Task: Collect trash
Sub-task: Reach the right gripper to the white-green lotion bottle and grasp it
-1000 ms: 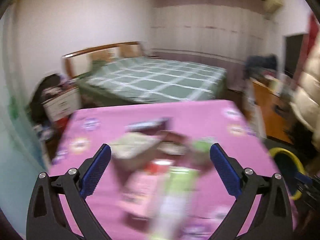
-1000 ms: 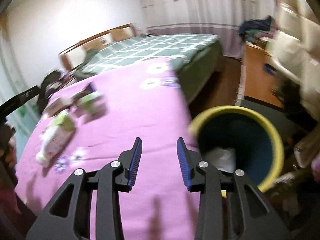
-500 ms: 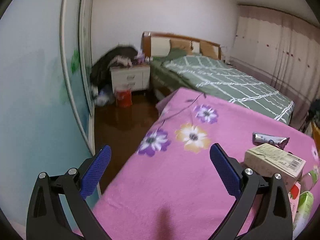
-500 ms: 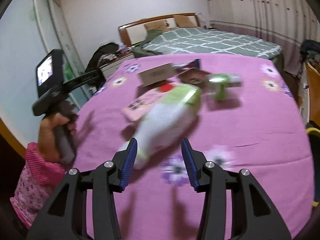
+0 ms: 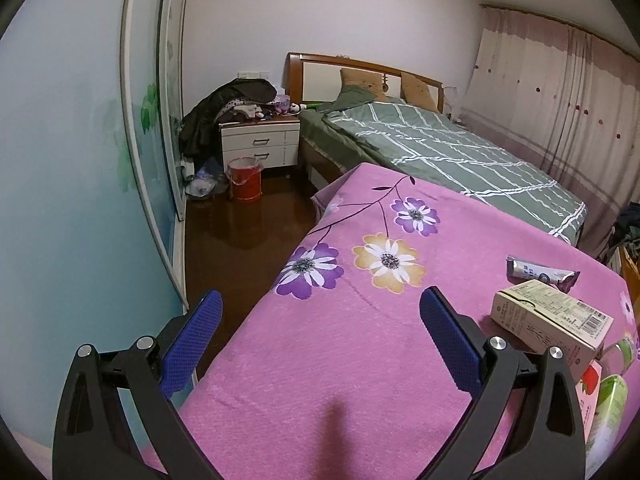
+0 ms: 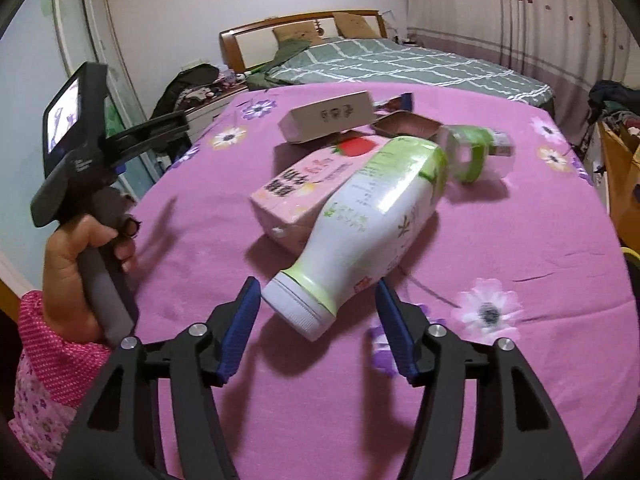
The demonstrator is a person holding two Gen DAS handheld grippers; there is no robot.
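Right gripper (image 6: pixel 316 320) fingers spread wide either side of the bottle's (image 6: pixel 372 216) cap end, lying on the pink-covered desk (image 6: pixel 500 248), lined up for a neck grab; left gripper (image 5: pixel 320 336) wide, empty, parked clear.

Bedroom around a pink floral cloth

A bed (image 5: pixel 432 148) with a green checked cover and wooden headboard (image 5: pixel 360 76) stands beyond the pink flowered cloth (image 5: pixel 340 340). Beside it, a white nightstand (image 5: pixel 260 144) is heaped with dark clothes (image 5: pixel 224 104), a red bucket (image 5: pixel 244 178) on the dark floor before it. Curtains (image 5: pixel 560 92), seemingly pinkish, hang along the far wall.
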